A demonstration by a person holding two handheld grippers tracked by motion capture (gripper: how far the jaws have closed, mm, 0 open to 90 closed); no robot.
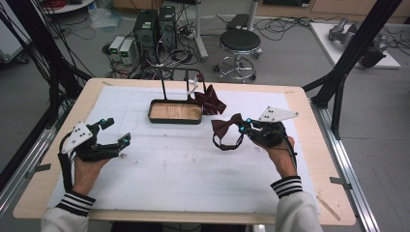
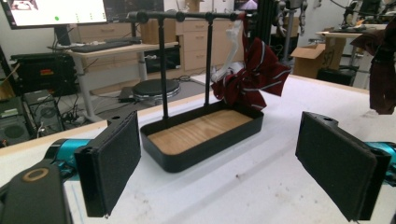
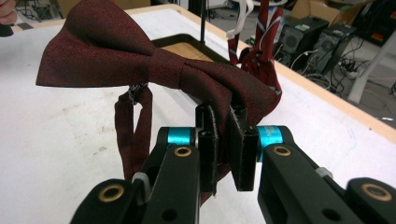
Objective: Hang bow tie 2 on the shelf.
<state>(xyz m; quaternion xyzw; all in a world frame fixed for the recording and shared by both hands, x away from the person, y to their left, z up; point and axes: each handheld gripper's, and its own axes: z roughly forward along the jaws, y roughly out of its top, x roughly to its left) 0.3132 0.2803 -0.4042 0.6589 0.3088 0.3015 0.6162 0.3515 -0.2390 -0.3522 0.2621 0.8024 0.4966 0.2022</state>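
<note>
A dark red bow tie (image 1: 226,128) with its neck strap looped below hangs just above the white table mat, pinched at one wing by my right gripper (image 1: 244,126), which is shut on it. In the right gripper view the two pads squeeze the bow tie (image 3: 140,60) at my right gripper (image 3: 223,144). A striped red bow tie (image 1: 211,100) hangs from the black rack's bar (image 2: 182,15) over its wooden-floored tray (image 1: 175,122). My left gripper (image 1: 117,131) stands open at the left, nothing between its pads (image 2: 114,163), and faces the tray (image 2: 201,156) and the striped bow tie (image 2: 252,77).
The rack stands at the middle back of the white mat (image 1: 183,164). Black frame struts (image 1: 338,92) rise past the table's right edge. Behind the table are a stool (image 1: 240,41), computer towers (image 1: 154,26) and floor cables.
</note>
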